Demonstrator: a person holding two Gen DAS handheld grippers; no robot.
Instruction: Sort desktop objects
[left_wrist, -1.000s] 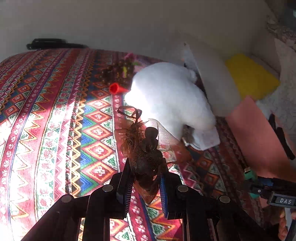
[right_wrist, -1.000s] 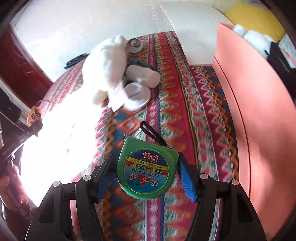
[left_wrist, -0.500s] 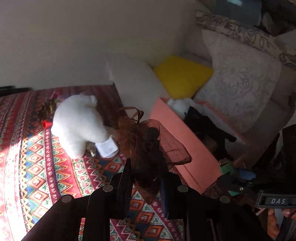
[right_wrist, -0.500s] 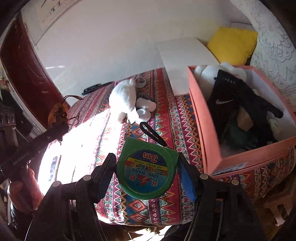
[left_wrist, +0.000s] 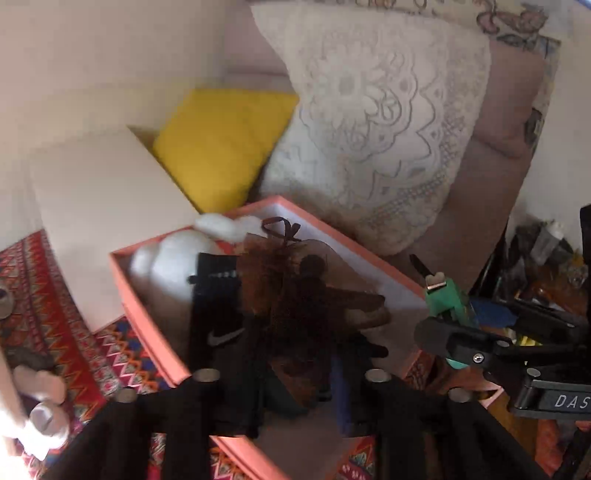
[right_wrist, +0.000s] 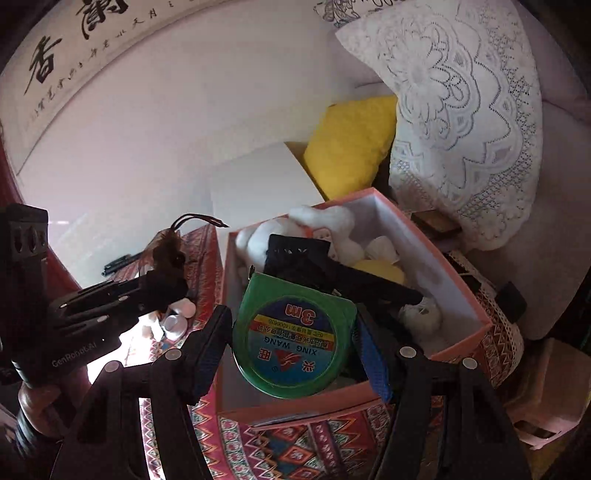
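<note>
My left gripper (left_wrist: 295, 398) is shut on a brown mesh pouch (left_wrist: 306, 295) with a ribbon loop and hangs over the open pink box (left_wrist: 147, 325). Inside the box lie a white plush toy (left_wrist: 166, 258) and a black sock with a white swoosh (left_wrist: 214, 314). My right gripper (right_wrist: 295, 347) is shut on a round green tape measure (right_wrist: 295, 332), above the near end of the pink box (right_wrist: 314, 402). In the right wrist view the left gripper (right_wrist: 147, 291) with the pouch (right_wrist: 166, 251) sits just left of the box.
A yellow cushion (left_wrist: 221, 147) and a white lace cushion (left_wrist: 369, 129) lean behind the box. A white board (left_wrist: 103, 206) lies to its left on the patterned cloth (left_wrist: 44, 288). Small white cups (left_wrist: 40, 417) sit at the left. Clutter stands at the far right.
Both grippers have swung from above the patterned table over to the pink box, each still holding its object. The white plush on the table has dropped out of the centre of view.
</note>
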